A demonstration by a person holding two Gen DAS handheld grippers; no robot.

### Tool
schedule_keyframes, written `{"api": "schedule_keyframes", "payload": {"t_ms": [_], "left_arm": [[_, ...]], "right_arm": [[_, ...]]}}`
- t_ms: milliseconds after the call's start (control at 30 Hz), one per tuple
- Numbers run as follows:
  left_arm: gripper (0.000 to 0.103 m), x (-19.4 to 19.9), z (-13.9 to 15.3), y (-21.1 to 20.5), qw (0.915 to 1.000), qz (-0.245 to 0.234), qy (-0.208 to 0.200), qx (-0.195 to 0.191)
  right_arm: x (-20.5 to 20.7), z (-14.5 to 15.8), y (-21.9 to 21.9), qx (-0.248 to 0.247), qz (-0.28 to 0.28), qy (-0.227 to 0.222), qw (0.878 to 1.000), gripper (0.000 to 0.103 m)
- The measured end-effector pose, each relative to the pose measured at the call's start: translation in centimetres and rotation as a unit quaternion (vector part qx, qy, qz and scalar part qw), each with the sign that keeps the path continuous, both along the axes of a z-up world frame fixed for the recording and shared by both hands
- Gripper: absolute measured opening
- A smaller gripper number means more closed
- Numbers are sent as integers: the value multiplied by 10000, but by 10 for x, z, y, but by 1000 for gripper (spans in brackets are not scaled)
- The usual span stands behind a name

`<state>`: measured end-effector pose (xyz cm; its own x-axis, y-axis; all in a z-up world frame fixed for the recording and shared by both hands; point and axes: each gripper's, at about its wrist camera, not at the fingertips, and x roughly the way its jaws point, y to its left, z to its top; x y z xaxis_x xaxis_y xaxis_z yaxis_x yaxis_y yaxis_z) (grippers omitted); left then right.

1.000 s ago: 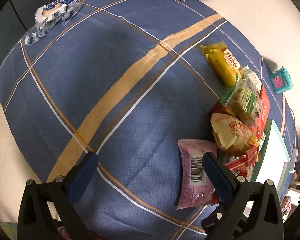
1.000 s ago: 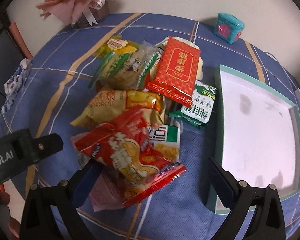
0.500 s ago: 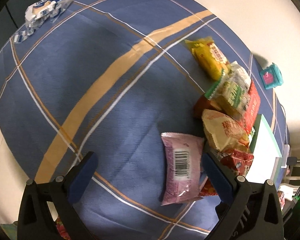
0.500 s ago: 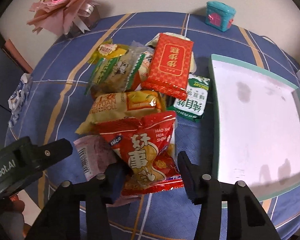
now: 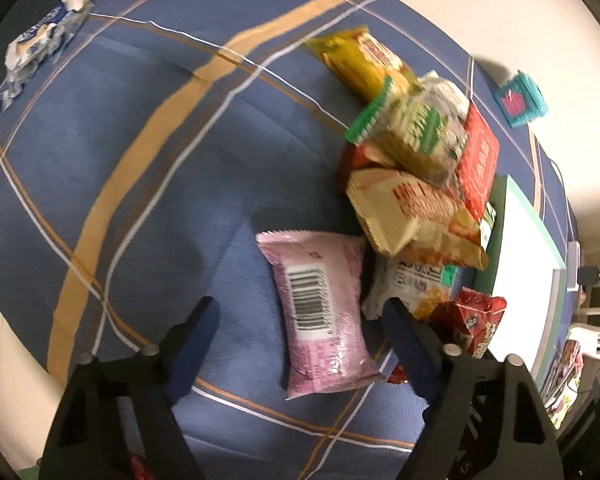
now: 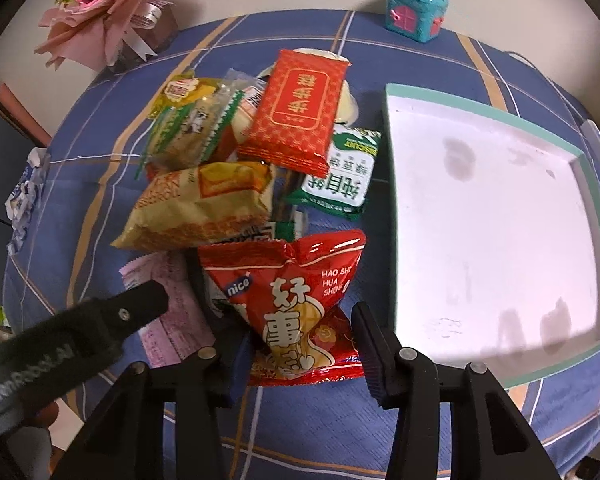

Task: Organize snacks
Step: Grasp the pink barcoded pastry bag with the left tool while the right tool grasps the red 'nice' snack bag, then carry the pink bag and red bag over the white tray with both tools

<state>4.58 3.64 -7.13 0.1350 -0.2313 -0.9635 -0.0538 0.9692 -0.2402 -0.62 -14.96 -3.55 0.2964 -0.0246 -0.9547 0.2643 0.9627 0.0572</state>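
A heap of snack packets lies on the blue plaid tablecloth (image 5: 148,168). In the right wrist view my right gripper (image 6: 300,332) is shut on the red snack bag (image 6: 296,300) at the near end of the heap, and its pads squeeze the bag's sides. In the left wrist view my left gripper (image 5: 302,308) points down over the pink packet (image 5: 320,312), which lies flat with its barcode up. Its jaws are closing with the packet between them, and a gap shows on both sides. The left gripper's body (image 6: 80,340) shows beside the red bag.
A white tray with a teal rim (image 6: 392,200) lies right of the heap. The heap holds a red flat packet (image 6: 300,108), a yellow-orange bag (image 6: 204,204) and a green biscuit packet (image 6: 340,176). A teal toy box (image 6: 416,12), a pink bouquet (image 6: 112,12) and a crumpled blue-white wrapper (image 5: 40,40) sit near the table's edges.
My right gripper has closed on the red snack bag. My left gripper has moved over the pink packet, which now lies between its fingers, and its jaws have narrowed.
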Motion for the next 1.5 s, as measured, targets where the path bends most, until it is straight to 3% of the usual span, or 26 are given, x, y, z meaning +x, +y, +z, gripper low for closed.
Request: {"api": "schedule_keyframes", "payload": {"t_ms": [67, 200, 300, 933, 1133, 1500], "left_arm": [[75, -2, -2, -2, 10000, -65, 46, 22], [54, 0, -12, -14, 9997, -163, 172, -19], [47, 2, -18, -20, 9995, -189, 232, -64], [39, -2, -28, -39, 9993, -239, 274, 121], [38, -7, -21, -41, 9993, -229, 235, 167], [38, -10, 20, -31, 9998, -106, -22, 141]], "right_arm": [[-1, -1, -2, 27, -23, 32, 10000, 49], [-1, -3, -2, 22, -10, 110, 9999, 49], [-4, -6, -2, -11, 17, 168, 9999, 49], [-6, -24, 4, -34, 24, 328, 9995, 48], [-4, -15, 4, -28, 34, 298, 9995, 47], [-17, 11, 5, 42, 31, -29, 10000, 47]]}}
